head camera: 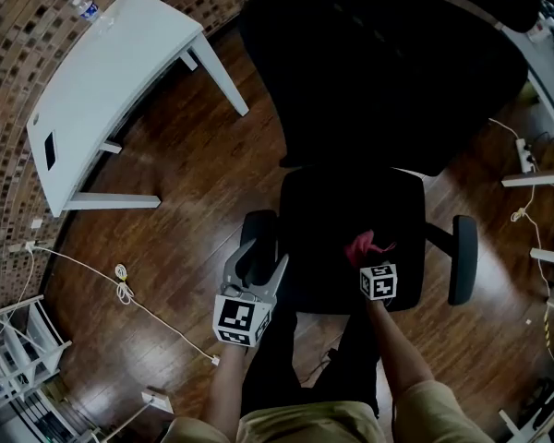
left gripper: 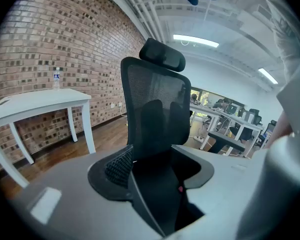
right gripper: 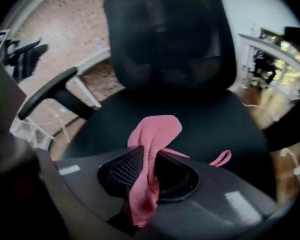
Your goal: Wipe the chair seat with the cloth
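Observation:
A black office chair stands below me, its seat [head camera: 337,215] [right gripper: 210,119] in front of the tall mesh backrest [head camera: 379,63] [left gripper: 155,109]. My right gripper [head camera: 369,258] [right gripper: 151,170] is low over the seat's front part, shut on a pink cloth [head camera: 364,245] [right gripper: 156,133]. The cloth bunches up past the jaws and hangs down behind them. My left gripper [head camera: 261,258] [left gripper: 157,184] straddles the near end of the chair's left armrest [head camera: 258,231] [left gripper: 160,199], and its jaws are closed on that dark pad.
The chair's right armrest [head camera: 463,258] juts out beside the seat. A white table [head camera: 111,72] [left gripper: 35,101] with a small bottle [head camera: 86,8] stands by the brick wall. A white cable [head camera: 120,289] trails across the wooden floor; desks and a power strip [head camera: 526,155] lie to the right.

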### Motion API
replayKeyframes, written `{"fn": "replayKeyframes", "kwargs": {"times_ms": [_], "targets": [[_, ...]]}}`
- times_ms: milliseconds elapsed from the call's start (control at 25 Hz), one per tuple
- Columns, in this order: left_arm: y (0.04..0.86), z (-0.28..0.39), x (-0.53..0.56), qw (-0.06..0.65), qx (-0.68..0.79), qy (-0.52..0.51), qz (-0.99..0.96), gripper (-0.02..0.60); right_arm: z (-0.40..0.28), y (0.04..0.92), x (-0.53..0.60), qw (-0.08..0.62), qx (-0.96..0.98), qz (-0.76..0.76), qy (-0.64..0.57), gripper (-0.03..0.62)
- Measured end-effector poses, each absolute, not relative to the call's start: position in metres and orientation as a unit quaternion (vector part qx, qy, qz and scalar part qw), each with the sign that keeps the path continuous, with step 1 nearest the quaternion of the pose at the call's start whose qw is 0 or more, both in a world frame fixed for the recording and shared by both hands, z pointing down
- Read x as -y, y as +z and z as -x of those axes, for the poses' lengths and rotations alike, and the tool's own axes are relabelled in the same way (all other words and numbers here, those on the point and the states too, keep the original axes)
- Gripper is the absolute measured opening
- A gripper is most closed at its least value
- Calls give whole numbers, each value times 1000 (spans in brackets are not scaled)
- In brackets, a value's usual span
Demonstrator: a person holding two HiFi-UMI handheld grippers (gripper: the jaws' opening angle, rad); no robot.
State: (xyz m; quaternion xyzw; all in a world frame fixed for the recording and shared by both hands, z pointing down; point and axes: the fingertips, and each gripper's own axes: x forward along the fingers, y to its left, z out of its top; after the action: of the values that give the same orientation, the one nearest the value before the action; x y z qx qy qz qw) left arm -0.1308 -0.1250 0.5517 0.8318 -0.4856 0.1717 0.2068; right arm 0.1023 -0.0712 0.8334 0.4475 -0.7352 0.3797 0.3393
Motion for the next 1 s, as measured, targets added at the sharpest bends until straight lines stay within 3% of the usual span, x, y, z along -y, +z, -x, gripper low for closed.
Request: {"fn": "replayKeyframes", "kwargs": {"times_ms": [200, 360, 480, 800, 1000], "targets": [[546, 151, 124, 206, 498, 181, -823, 224, 123, 806, 31, 214, 816, -311, 438, 75], [548, 158, 121, 204, 495, 195, -822, 224, 163, 811, 20, 212, 822, -301, 434, 77], [548, 150, 118, 205, 491, 196, -824, 224, 112, 823, 27, 253, 827, -319, 389, 77], [551, 109, 123, 209, 469, 178, -839, 224, -215, 839, 44, 410, 685, -500, 335, 77], [560, 103, 119, 219, 467, 177, -839, 224, -292, 819, 40, 456, 624, -553, 312, 77]]}}
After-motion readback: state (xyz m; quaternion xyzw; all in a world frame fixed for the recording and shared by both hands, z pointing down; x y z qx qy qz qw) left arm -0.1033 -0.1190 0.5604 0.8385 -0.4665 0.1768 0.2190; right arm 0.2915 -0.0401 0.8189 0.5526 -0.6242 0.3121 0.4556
